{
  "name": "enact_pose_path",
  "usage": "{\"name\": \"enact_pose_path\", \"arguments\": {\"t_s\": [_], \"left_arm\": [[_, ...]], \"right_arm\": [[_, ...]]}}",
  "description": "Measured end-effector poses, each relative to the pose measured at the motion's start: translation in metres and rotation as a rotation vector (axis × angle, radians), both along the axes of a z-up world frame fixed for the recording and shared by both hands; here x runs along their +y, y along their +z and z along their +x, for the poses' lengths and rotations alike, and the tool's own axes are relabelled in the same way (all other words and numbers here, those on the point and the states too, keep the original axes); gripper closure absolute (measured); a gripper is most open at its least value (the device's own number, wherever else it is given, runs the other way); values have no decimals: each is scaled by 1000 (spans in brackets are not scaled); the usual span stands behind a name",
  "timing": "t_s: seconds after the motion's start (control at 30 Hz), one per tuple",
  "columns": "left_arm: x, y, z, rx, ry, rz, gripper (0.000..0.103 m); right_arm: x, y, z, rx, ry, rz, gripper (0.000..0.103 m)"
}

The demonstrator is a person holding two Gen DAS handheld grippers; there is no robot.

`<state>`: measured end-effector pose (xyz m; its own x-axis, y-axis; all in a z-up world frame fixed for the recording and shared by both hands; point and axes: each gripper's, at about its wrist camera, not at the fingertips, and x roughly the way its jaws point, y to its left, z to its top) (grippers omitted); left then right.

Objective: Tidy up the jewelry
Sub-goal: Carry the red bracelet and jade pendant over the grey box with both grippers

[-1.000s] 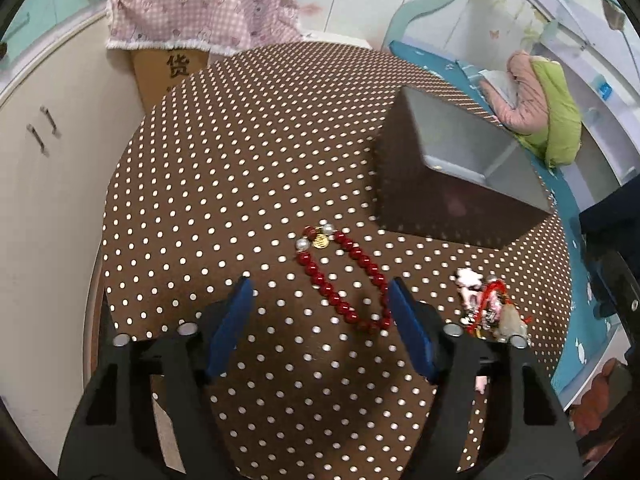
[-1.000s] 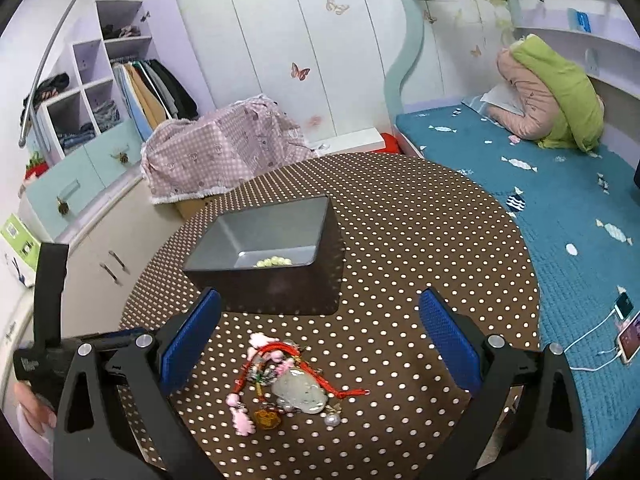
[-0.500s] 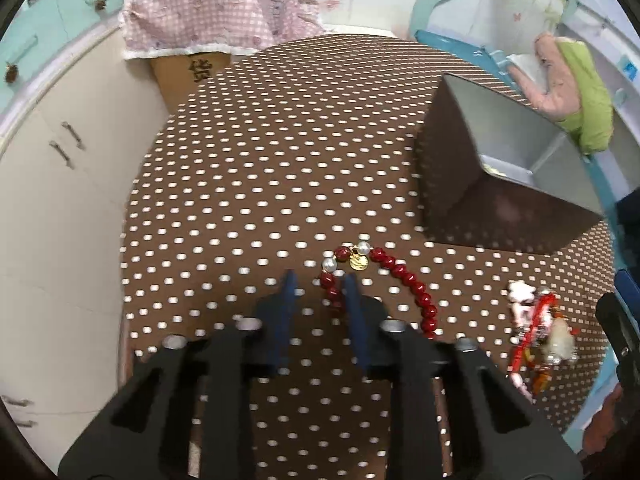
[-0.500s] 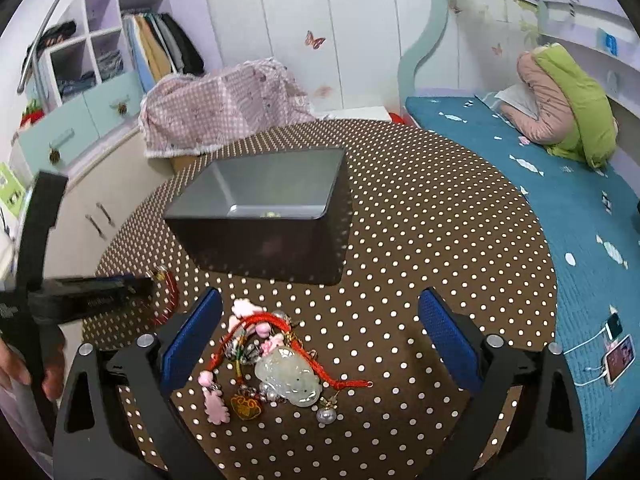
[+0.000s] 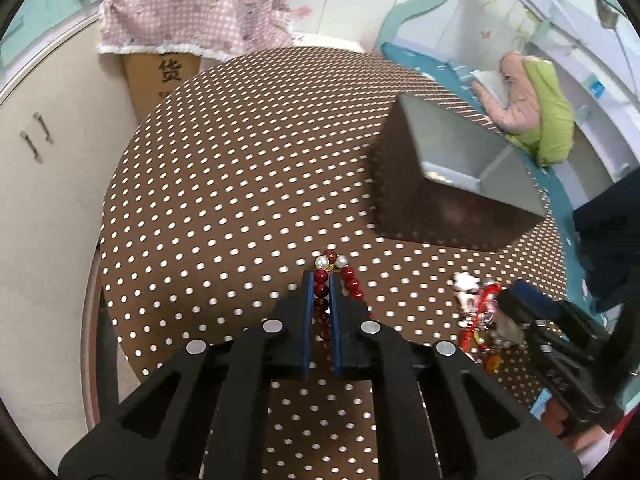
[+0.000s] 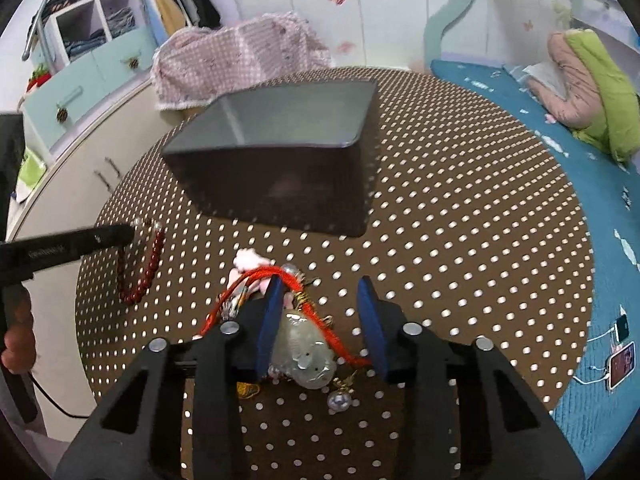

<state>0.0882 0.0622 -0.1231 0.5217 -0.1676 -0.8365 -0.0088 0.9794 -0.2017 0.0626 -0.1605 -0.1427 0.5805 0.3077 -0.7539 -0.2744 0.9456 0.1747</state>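
A red bead bracelet [image 5: 320, 292] lies on the brown polka-dot table [image 5: 240, 184]. My left gripper [image 5: 321, 280] is shut on one strand of it; it also shows in the right wrist view [image 6: 154, 256]. My right gripper [image 6: 320, 292] is partly open, its jaws straddling a jade pendant [image 6: 306, 354] with a red cord [image 6: 256, 280] and charms. That pile also shows in the left wrist view [image 5: 478, 312]. A dark grey open box [image 6: 280, 160] stands behind both; a pale bead item lies inside it [image 5: 438, 176].
A bed with a blue sheet [image 6: 580, 160] and a pink and green pillow [image 6: 592, 80] lies to the right. White cabinets [image 5: 48, 184] and a pink-covered carton [image 5: 188, 28] stand to the left. A phone on a cable [image 6: 620, 360] lies on the bed.
My left gripper has moved forward and closed on the red bracelet. My right gripper has lowered over the jade pendant pile and its jaws have narrowed around it.
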Motion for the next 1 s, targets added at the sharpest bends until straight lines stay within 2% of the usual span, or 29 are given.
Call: {"name": "enact_pose_path", "arguments": {"t_s": [0.2, 0.27, 0.37, 0.67, 1.0], "left_arm": [[-13, 7, -4, -26, -47, -13, 95], [-17, 6, -5, -27, -54, -17, 95], [-23, 6, -7, -31, -66, -22, 95], [-27, 15, -7, -69, -93, -39, 95], [-33, 33, -7, -114, -120, -52, 95]], "right_arm": [[13, 2, 3, -20, 32, -68, 71], [16, 2, 4, -22, 40, -91, 81], [12, 1, 6, -7, 39, -66, 97], [0, 7, 7, 1, 25, -4, 99], [-13, 45, 1, -72, 22, 86, 100]]}}
